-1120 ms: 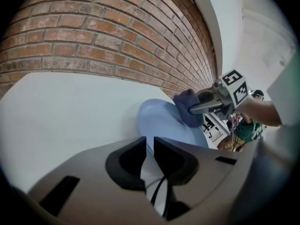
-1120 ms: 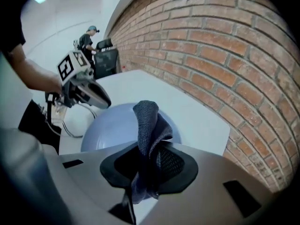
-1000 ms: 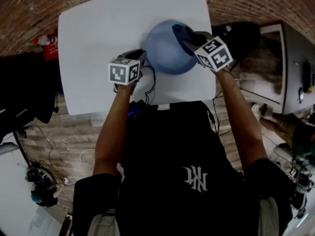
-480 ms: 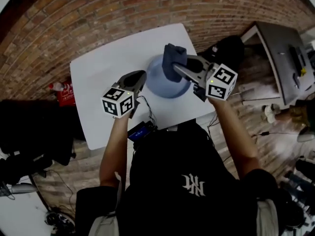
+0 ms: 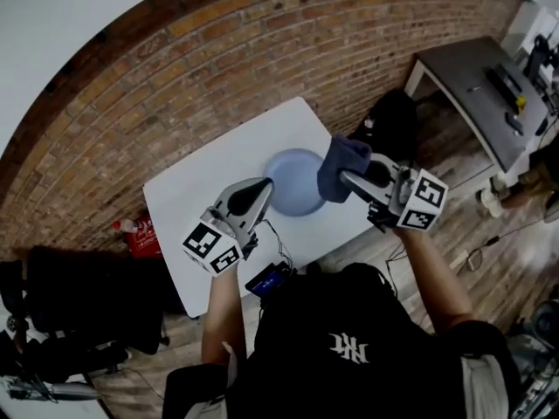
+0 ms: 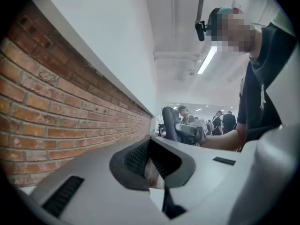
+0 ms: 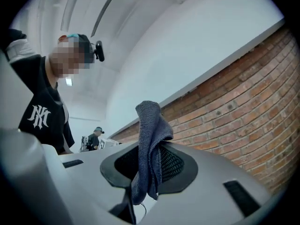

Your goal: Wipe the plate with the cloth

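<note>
A round blue plate (image 5: 293, 182) lies on the white table (image 5: 196, 203), near its front edge. My right gripper (image 5: 348, 178) hovers over the plate's right rim, shut on a dark blue cloth (image 5: 339, 166) that stands up bunched from its jaws. In the right gripper view the cloth (image 7: 151, 139) hangs folded between the pads of the right gripper (image 7: 147, 172), which is tilted up toward wall and ceiling. My left gripper (image 5: 265, 188) is raised at the plate's left rim. In its own view the left gripper (image 6: 157, 172) holds nothing, with only a sliver between the pads.
A brick wall (image 5: 262, 51) runs behind the table. A dark device (image 5: 271, 279) with cables sits at the table's front edge. A red object (image 5: 140, 231) lies on the floor left, a black bag (image 5: 393, 116) and grey desk (image 5: 480, 94) right.
Both grippers have lifted off the plate and tilted upward, the cloth rising with the right one. The head view has pulled back, so the table looks smaller and farther.
</note>
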